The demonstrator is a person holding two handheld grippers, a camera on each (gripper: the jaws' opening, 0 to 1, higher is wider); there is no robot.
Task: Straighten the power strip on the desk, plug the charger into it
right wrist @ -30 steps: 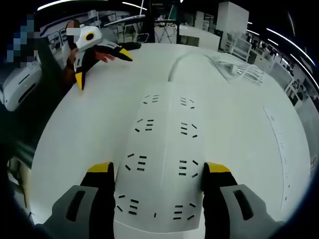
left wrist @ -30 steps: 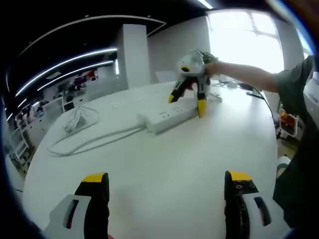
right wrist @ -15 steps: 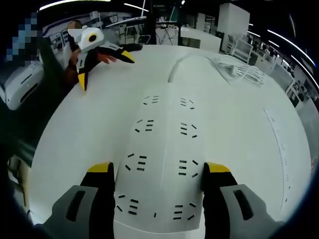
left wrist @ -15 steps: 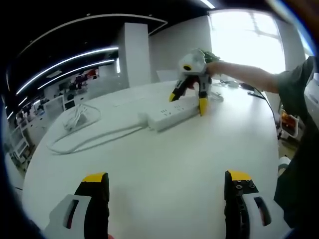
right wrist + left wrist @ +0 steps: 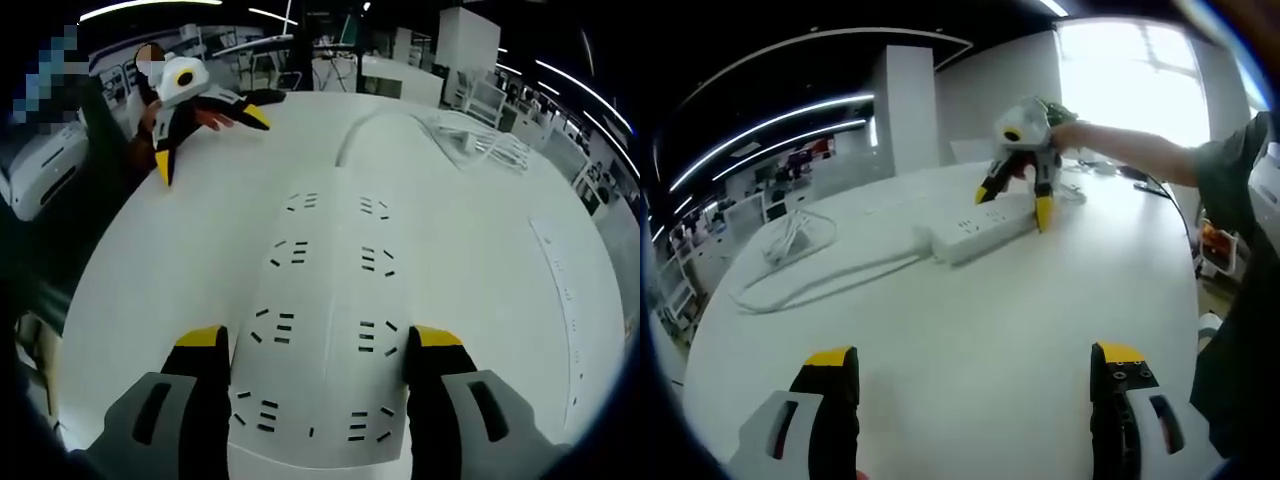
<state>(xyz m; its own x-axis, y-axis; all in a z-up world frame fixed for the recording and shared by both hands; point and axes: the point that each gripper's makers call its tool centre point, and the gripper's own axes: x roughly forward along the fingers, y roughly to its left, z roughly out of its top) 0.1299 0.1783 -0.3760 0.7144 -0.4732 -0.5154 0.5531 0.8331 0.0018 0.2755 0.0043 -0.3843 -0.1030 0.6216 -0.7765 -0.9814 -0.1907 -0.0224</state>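
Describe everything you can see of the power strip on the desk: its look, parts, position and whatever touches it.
The power strip is a long white block, apparently plastic, lying flat on the white desk. Its top carries two rows of socket slots. A white cable runs from its far end to a loose coil. The right gripper straddles its near end, one jaw on each long side, close against or touching it. The left gripper is open and well away from it.

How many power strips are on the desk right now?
1. The power strip lies mid-desk between the right tongs' jaws, cord trailing away. A second may be hidden off-frame.
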